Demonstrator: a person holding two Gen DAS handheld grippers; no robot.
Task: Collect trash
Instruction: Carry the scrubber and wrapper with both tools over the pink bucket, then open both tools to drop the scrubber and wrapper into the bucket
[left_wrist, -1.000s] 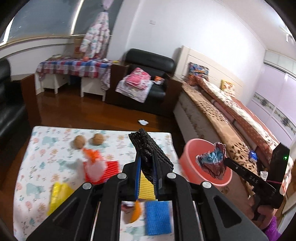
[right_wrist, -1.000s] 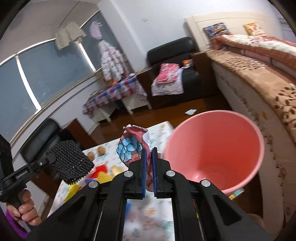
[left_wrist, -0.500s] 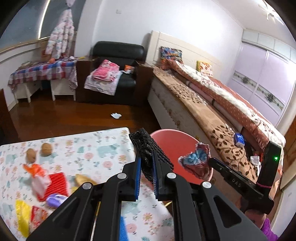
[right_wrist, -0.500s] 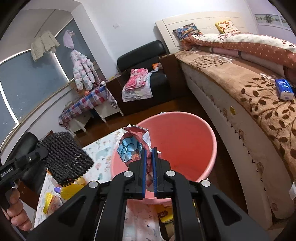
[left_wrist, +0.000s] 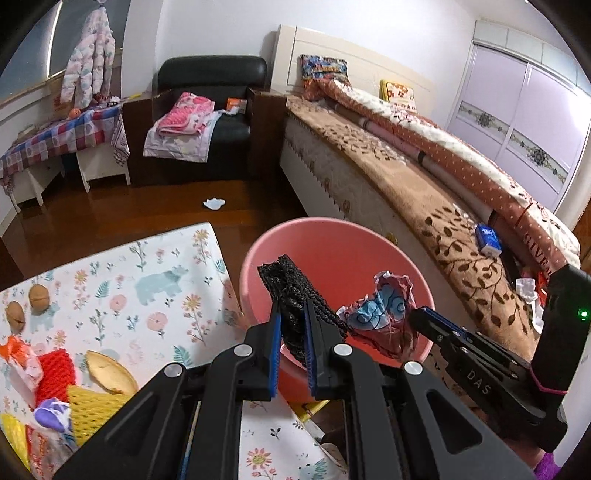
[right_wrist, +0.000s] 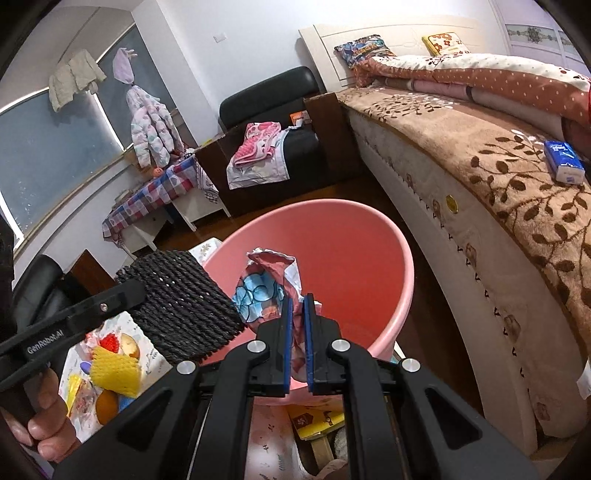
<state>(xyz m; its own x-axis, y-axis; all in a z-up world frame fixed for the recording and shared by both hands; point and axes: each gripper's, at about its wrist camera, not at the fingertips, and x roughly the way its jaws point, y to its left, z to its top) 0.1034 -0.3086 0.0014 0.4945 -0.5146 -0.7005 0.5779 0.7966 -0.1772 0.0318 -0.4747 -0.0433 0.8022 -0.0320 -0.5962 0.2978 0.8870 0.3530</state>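
My left gripper (left_wrist: 291, 310) is shut on a black foam net sleeve (left_wrist: 291, 295), held over the near rim of the pink bin (left_wrist: 332, 240). My right gripper (right_wrist: 298, 301) is shut on a crumpled red and blue snack wrapper (right_wrist: 264, 291), also above the open pink bin (right_wrist: 351, 258). The two held pieces hang side by side, the black net (right_wrist: 184, 302) left of the wrapper (left_wrist: 380, 314). In the left wrist view the right gripper (left_wrist: 421, 317) reaches in from the right. More trash lies on the flowered table (left_wrist: 147, 295): a red net (left_wrist: 55, 373), a yellow net (left_wrist: 88, 410) and a peel (left_wrist: 110, 373).
Two walnuts (left_wrist: 27, 302) sit at the table's left. A bed (left_wrist: 424, 184) runs along the right of the bin, with a blue tissue pack (left_wrist: 487, 240) on it. A black armchair (left_wrist: 207, 92) and a scrap of paper (left_wrist: 214, 203) on the wood floor lie beyond.
Both grippers have moved from over the table toward the pink bin and sunk; the black net and the wrapper now hang over its opening. Both grips are unchanged.
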